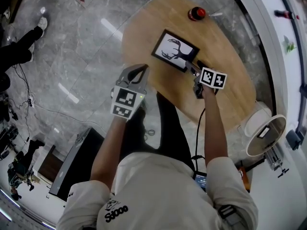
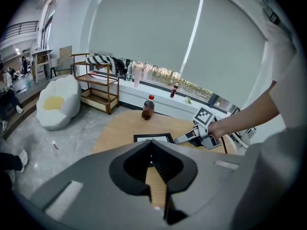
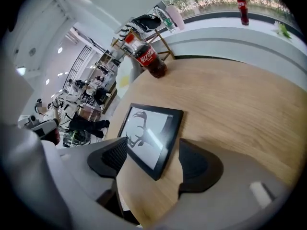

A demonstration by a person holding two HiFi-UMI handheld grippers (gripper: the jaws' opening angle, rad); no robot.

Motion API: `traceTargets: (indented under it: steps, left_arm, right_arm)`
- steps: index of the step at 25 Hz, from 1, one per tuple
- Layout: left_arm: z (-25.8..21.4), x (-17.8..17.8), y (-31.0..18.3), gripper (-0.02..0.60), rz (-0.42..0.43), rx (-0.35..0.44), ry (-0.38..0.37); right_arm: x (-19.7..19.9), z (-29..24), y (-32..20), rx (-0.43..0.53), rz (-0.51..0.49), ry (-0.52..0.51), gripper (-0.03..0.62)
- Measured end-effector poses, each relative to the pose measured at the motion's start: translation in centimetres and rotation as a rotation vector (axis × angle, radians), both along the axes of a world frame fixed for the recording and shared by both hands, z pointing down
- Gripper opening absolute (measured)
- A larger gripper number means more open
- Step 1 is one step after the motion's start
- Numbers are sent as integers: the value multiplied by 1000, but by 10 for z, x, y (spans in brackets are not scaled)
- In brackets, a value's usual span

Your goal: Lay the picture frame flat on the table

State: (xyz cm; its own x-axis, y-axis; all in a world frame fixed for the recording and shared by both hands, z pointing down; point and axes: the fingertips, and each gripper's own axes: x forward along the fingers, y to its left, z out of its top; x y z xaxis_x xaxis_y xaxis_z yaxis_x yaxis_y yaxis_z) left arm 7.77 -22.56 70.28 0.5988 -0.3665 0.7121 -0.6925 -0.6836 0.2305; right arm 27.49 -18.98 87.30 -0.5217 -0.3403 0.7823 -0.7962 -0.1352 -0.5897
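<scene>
Head view: one picture frame (image 1: 175, 50), one bottle (image 1: 196, 13); left gripper (image 1: 139, 67) jaws together, right gripper (image 1: 195, 66) jaws spread.

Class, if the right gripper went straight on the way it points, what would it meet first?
The right gripper would most likely meet the frame's near corner, lying flat on the table ahead of its open jaws; depth is unclear.

The picture frame (image 1: 175, 50) lies flat on the table (image 1: 230, 85), about its middle. Beyond the frame, on the side far from the person, a bottle (image 1: 196, 13) stands well apart from it. The frame's near right corner lies between the right gripper's (image 1: 192, 67) jaws. The left gripper (image 1: 142, 68) hangs left of the frame, at the table's edge.
</scene>
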Motion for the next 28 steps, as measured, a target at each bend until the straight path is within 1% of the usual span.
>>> traceTargets:
  steps: [4, 7, 11, 16, 17, 18, 20, 21, 24, 28]
  left_arm:
    - [-19, -8, 6, 12, 4, 20, 10]
    - [-36, -15, 7, 12, 14, 52, 21]
    - [-62, -30, 12, 12, 13, 103, 25]
    - [-104, -57, 15, 12, -23, 177, 42]
    - [-112, -64, 17, 12, -30, 190, 41]
    - [-118, -72, 20, 12, -37, 200, 38]
    - [-133, -85, 27, 12, -50, 228, 40]
    - [-142, -91, 31, 12, -57, 244, 45]
    - [-165, -106, 46, 11, -81, 270, 56]
    - [-187, -122, 67, 12, -82, 296, 71]
  right_arm:
    - [-4, -35, 11, 52, 12, 8, 336]
    - [-2, -65, 18, 104, 20, 37, 336]
    - [-2, -116, 27, 198, 42, 92, 295]
    - [-20, -182, 37, 313, 52, 143, 278]
    - [-24, -194, 39, 335, 53, 158, 270]
    - [-28, -206, 43, 355, 58, 170, 246]
    - [-36, -230, 50, 394, 80, 173, 155]
    - [-40, -241, 53, 412, 90, 169, 137]
    - [-51, -269, 65, 445, 93, 193, 134]
    - [-66, -308, 77, 486, 90, 257, 95]
